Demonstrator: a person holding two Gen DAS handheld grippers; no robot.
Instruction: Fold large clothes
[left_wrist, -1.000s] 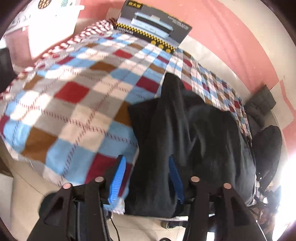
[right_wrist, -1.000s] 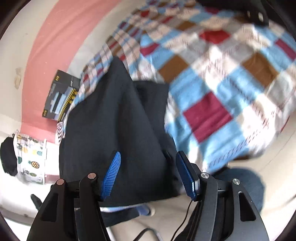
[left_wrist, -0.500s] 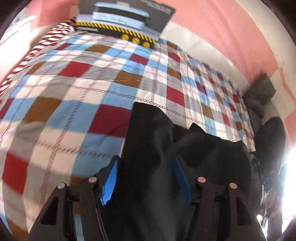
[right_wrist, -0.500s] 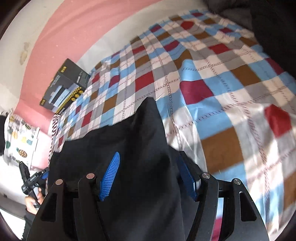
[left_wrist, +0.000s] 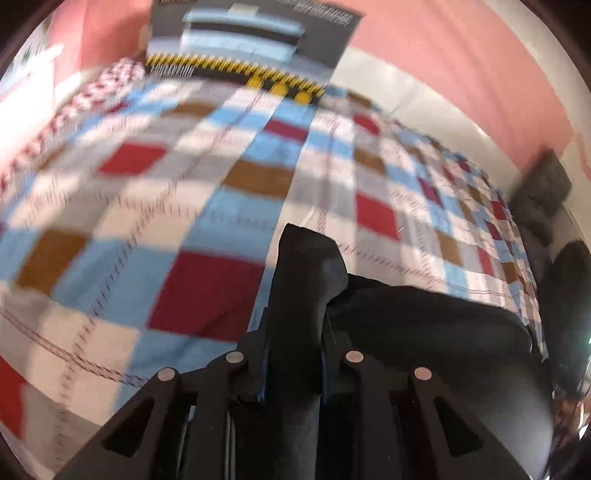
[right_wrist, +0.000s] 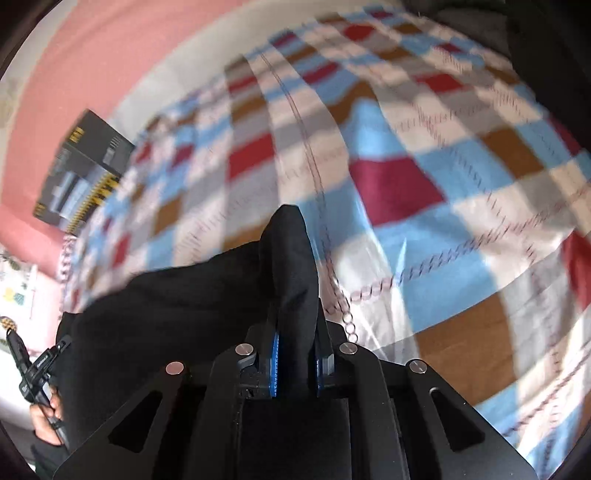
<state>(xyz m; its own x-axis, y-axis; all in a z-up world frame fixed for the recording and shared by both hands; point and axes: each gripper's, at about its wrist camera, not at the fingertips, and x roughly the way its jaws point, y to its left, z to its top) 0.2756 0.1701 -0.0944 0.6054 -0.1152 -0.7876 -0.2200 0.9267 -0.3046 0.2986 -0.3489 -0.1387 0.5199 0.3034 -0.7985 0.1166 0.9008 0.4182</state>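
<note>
Mostly blurred bedspread (left_wrist: 207, 288) — sharp tongs (left_wrist: 293, 332)

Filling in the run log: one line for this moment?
left tool: shut on black garment | right tool: shut on black garment | over checked bedspread

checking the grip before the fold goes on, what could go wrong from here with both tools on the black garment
1. Each tool, left and right, has just closed on only a narrow bunched corner of the black garment; it might slip out.
2. The loose cloth sagging between them could drag across the checked bedcover and fold crooked.
</note>
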